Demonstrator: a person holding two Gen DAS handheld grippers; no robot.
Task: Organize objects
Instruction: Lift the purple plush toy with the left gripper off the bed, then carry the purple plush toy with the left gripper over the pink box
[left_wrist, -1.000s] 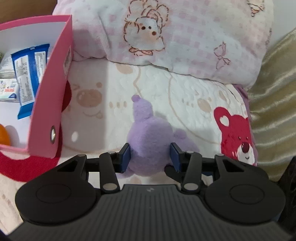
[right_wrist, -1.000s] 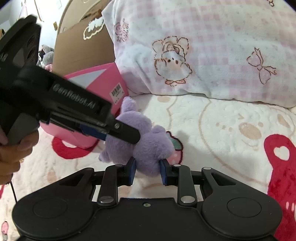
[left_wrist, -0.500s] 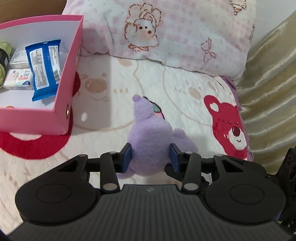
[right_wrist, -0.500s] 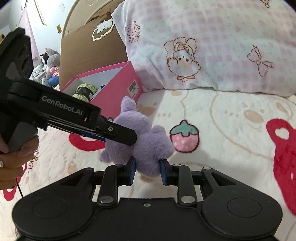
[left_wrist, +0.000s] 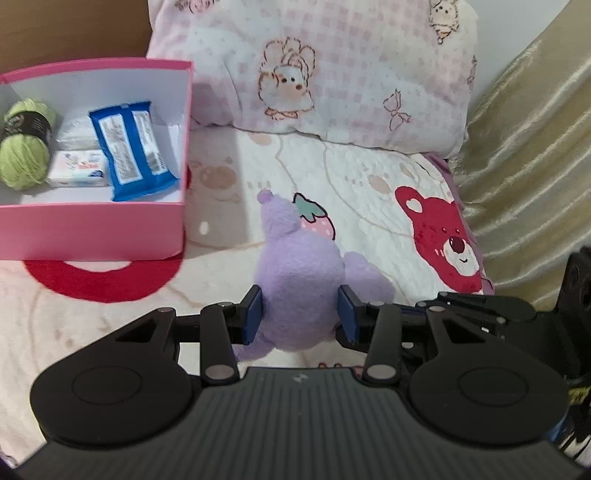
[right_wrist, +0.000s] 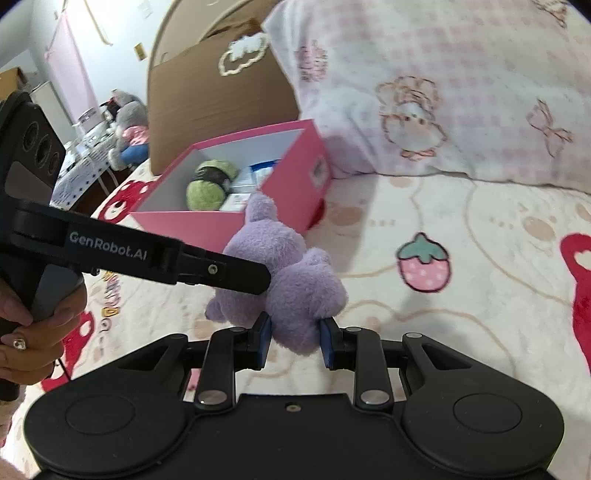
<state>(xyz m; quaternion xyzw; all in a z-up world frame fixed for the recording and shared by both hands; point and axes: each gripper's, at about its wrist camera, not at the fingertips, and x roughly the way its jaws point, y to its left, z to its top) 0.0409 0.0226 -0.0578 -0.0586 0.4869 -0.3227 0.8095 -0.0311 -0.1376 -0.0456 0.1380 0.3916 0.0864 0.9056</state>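
The purple plush toy (left_wrist: 299, 291) hangs above the bed (left_wrist: 369, 184), beside the pink box (left_wrist: 92, 229), clenched by both your left gripper (left_wrist: 300, 314) and right gripper (right_wrist: 294, 341), probably so its floppy body travels steady.

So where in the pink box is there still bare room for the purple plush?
In the pink box, the white floor along the near wall is bare. The back is crowded: green yarn, a small white packet, the blue packet. Both grippers, left and right, hold the purple plush.
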